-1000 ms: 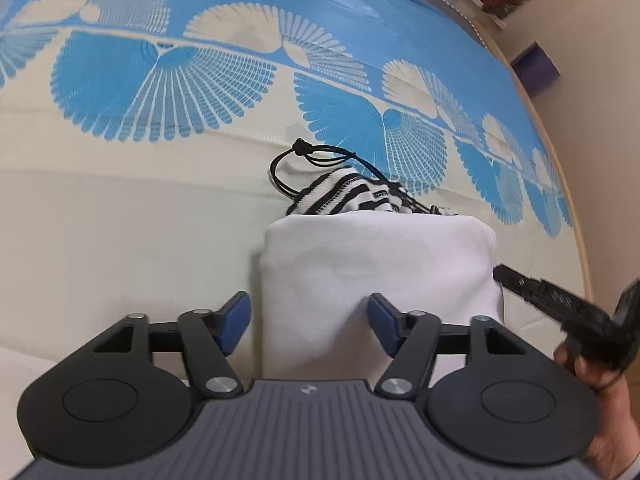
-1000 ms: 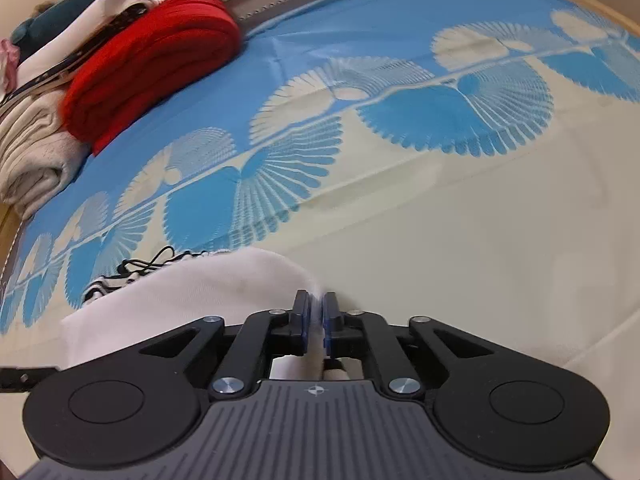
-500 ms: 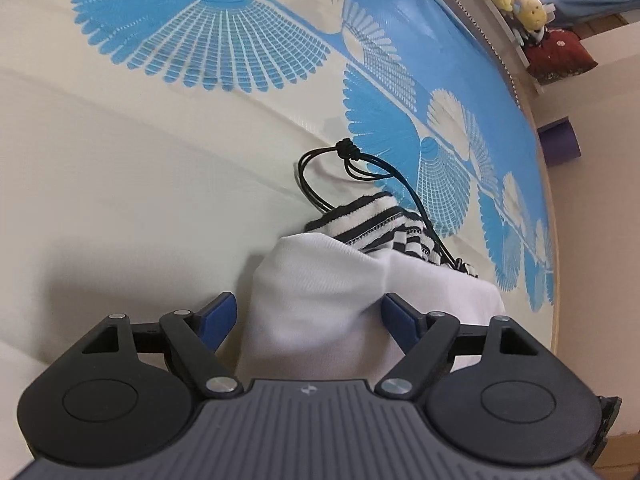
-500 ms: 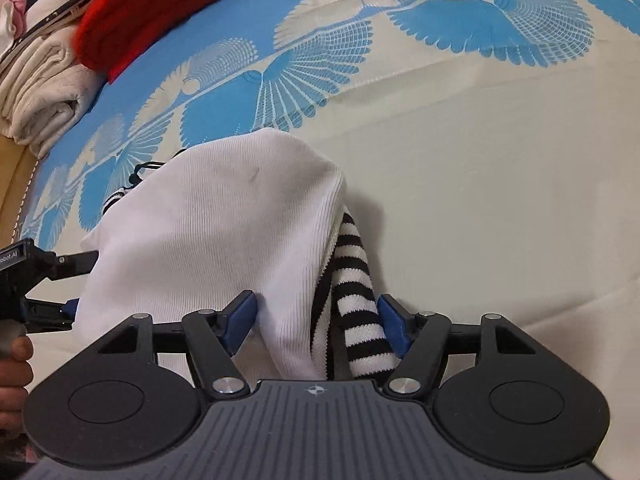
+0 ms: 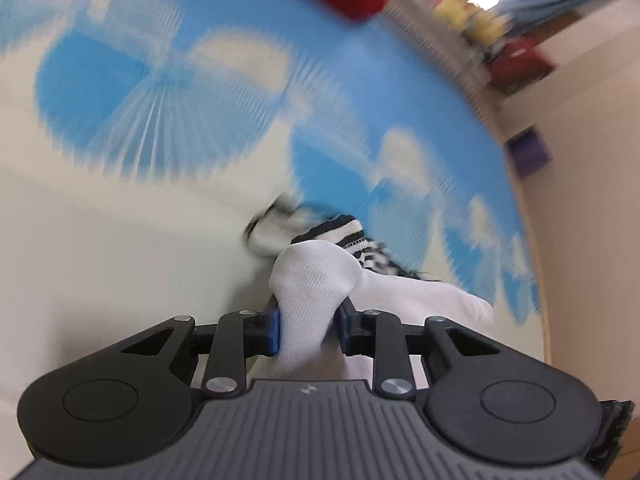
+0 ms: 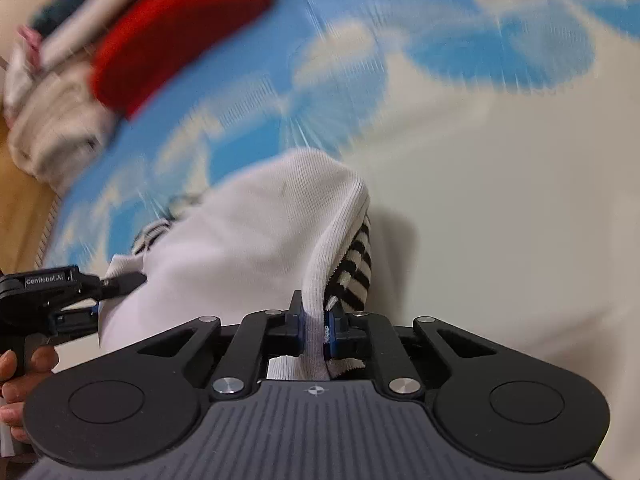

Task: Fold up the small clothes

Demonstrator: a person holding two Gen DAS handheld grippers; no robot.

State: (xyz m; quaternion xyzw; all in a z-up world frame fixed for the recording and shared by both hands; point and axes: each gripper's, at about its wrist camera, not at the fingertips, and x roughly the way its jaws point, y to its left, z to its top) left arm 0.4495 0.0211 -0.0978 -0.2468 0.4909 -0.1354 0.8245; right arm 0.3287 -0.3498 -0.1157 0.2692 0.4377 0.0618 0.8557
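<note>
Left gripper was gaping half a second back; now its jaws are closing on a bunched white garment on the bed sheet, so a fold is starting. Right gripper, also closing, pinches the white edge plus a striped piece. Only this view shows the person's hand and the red pile.

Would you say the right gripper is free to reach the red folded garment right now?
Probably not: the right gripper is closing on the white garment, and the red folded garment lies well beyond it across the bedsheet.
</note>
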